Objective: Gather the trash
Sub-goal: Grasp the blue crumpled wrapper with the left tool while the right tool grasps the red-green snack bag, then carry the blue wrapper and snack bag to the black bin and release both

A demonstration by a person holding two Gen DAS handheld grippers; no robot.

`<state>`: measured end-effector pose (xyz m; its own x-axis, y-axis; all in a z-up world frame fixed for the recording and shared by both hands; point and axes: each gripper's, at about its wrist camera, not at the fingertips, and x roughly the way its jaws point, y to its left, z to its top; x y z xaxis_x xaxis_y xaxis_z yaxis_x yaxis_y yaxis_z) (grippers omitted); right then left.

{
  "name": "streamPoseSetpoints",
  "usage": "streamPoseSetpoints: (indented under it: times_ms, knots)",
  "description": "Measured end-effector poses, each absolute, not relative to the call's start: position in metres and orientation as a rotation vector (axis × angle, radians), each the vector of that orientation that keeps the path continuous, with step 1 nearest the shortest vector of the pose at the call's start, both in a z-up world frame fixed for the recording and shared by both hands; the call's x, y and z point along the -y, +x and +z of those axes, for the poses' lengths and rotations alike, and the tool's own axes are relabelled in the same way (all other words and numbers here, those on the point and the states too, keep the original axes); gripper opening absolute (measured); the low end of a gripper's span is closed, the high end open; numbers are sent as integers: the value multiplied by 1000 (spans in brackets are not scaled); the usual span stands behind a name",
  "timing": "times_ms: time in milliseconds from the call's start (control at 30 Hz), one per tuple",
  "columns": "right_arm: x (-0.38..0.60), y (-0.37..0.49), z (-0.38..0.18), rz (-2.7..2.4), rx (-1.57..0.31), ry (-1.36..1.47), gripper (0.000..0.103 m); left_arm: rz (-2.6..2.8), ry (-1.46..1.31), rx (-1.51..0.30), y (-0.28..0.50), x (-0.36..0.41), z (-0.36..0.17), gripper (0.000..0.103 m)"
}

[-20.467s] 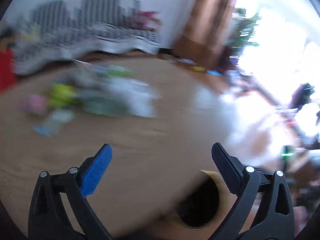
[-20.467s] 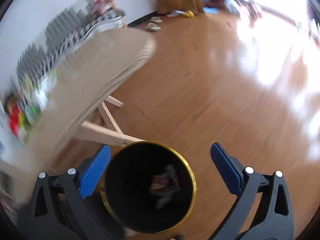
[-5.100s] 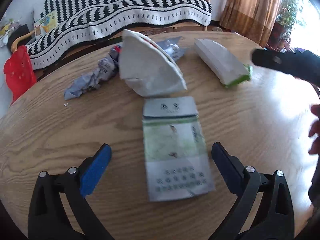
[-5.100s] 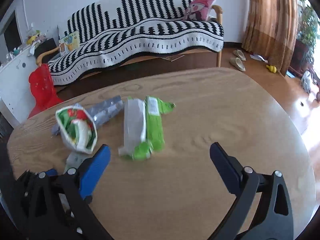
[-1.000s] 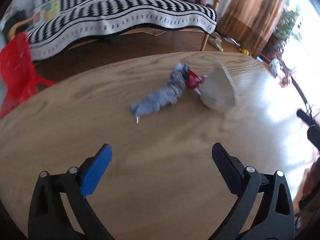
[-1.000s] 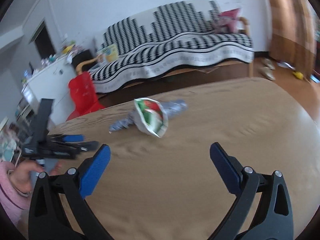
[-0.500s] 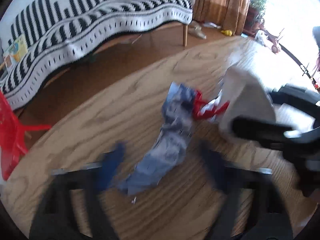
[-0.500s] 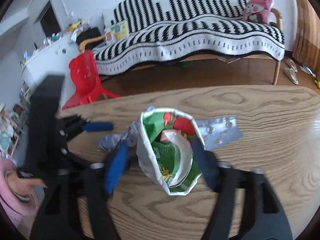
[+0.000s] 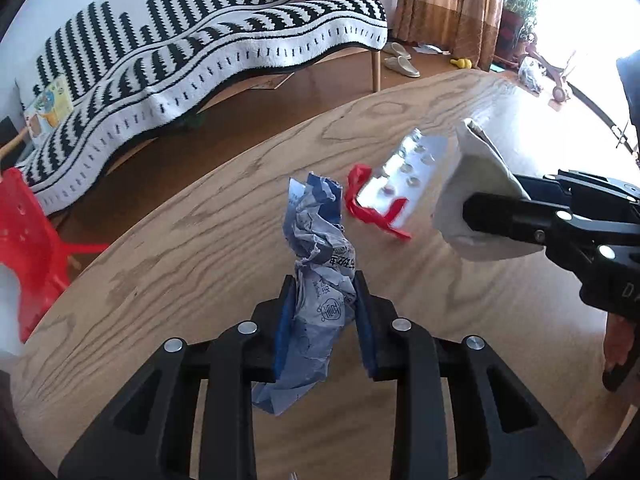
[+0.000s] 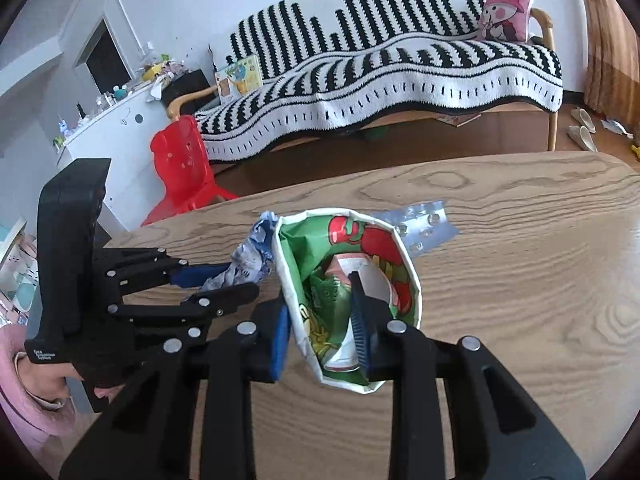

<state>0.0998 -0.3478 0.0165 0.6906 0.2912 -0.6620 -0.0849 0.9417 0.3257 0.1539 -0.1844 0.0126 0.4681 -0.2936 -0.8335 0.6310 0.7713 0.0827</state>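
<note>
On the round wooden table (image 9: 168,280) my left gripper (image 9: 324,312) is closing, and its blue pads press both sides of a crumpled blue-grey wrapper (image 9: 320,240). The same gripper (image 10: 216,284) and wrapper (image 10: 252,256) show at left in the right wrist view. My right gripper (image 10: 320,316) is closing too. One finger is inside an open snack bag (image 10: 344,248) and the other is outside its left wall, with a gap still showing. The left wrist view has that bag (image 9: 472,184) white side up. A silver blister pack (image 9: 408,168) and a red scrap (image 9: 360,204) lie between the two.
A sofa with a black-and-white striped throw (image 10: 400,80) stands beyond the table's far edge. A red plastic chair (image 10: 180,168) and a white cabinet (image 10: 104,128) are at the left. Slippers (image 9: 400,64) lie on the wooden floor. A person's hand (image 10: 40,380) holds the left gripper.
Both grippers moved in on the trash and their jaws went from wide open to narrow, the left around the crumpled wrapper, the right astride the snack bag's wall.
</note>
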Motion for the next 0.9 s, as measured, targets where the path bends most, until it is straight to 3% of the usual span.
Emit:
streamPoseSetpoints:
  times_ms: [267,533,733,900]
  knots:
    - [364,16,66,203,-702,341,27,-659,282,-917,81,171,59,28]
    - [441,-169,101,21,-637,421,27,-934,335,-921,-79,248,86,28]
    - [502,-281,104,-134,-650,494,27,-1082,358,-974,-176,311,71,28]
    - [518,-347,68,-214,-715,545,27,-1183,299,-1090,-242,351,26,28]
